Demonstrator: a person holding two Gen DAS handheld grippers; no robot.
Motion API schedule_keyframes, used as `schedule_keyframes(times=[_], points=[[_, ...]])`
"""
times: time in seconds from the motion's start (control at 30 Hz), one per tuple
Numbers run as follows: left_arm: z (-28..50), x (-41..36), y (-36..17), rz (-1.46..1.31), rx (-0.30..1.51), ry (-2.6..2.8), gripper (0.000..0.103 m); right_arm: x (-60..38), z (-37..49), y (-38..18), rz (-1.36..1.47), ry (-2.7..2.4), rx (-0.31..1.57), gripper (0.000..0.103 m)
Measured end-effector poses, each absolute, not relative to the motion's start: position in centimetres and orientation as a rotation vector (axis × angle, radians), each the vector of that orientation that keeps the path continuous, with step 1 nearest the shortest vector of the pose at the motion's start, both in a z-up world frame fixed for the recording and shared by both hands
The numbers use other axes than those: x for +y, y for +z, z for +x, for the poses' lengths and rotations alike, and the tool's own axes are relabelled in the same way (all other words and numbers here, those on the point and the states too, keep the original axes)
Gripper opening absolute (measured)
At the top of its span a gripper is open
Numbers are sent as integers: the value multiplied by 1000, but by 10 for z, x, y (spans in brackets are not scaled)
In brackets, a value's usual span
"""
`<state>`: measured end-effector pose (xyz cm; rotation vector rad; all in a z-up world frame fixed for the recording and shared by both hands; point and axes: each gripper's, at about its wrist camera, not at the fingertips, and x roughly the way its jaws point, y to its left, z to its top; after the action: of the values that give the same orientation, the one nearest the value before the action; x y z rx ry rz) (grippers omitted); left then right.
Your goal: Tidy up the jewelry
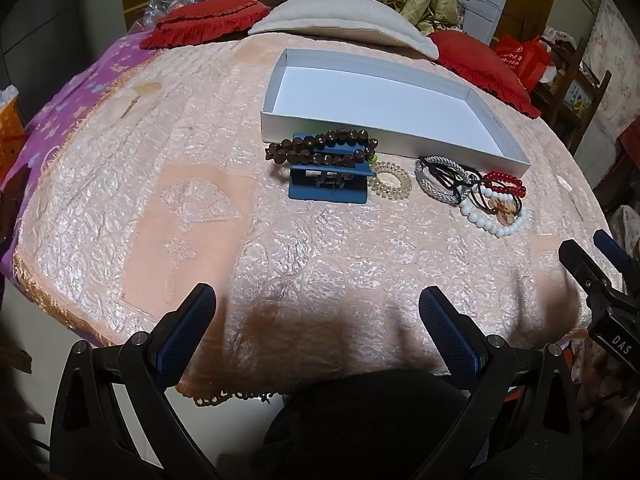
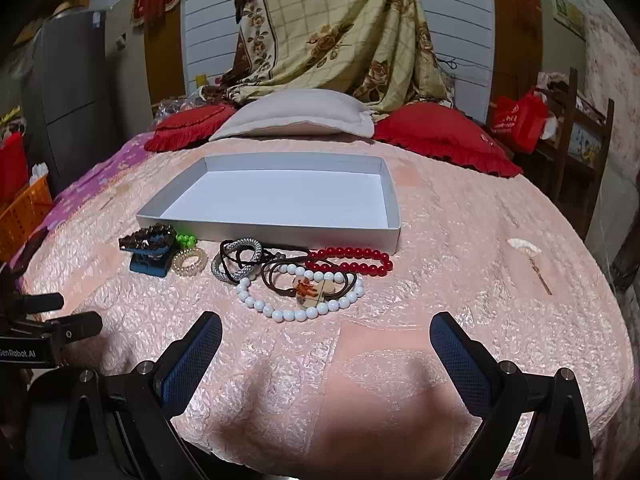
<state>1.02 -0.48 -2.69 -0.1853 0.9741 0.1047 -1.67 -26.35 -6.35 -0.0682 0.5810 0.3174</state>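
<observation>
A shallow white box lies open and empty on the pink bedspread. In front of it lie a brown bead bracelet on a blue stand, a clear coil hair tie, a silver bangle, a red bead bracelet, a white bead bracelet and a brown cord pendant. My left gripper and right gripper are open and empty, hovering short of the jewelry.
Two red cushions and a beige pillow lie behind the box. An orange basket stands at the left, a wooden chair with a red bag at the right. A small fan-shaped item lies on the bedspread's right.
</observation>
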Motion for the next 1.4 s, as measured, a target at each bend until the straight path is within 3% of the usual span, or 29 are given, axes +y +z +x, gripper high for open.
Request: schedule_keyframes(times=[1.4], points=[[9,-7,-25,-152,962,122,102,-270,-9,-72,-68,256,630,103]])
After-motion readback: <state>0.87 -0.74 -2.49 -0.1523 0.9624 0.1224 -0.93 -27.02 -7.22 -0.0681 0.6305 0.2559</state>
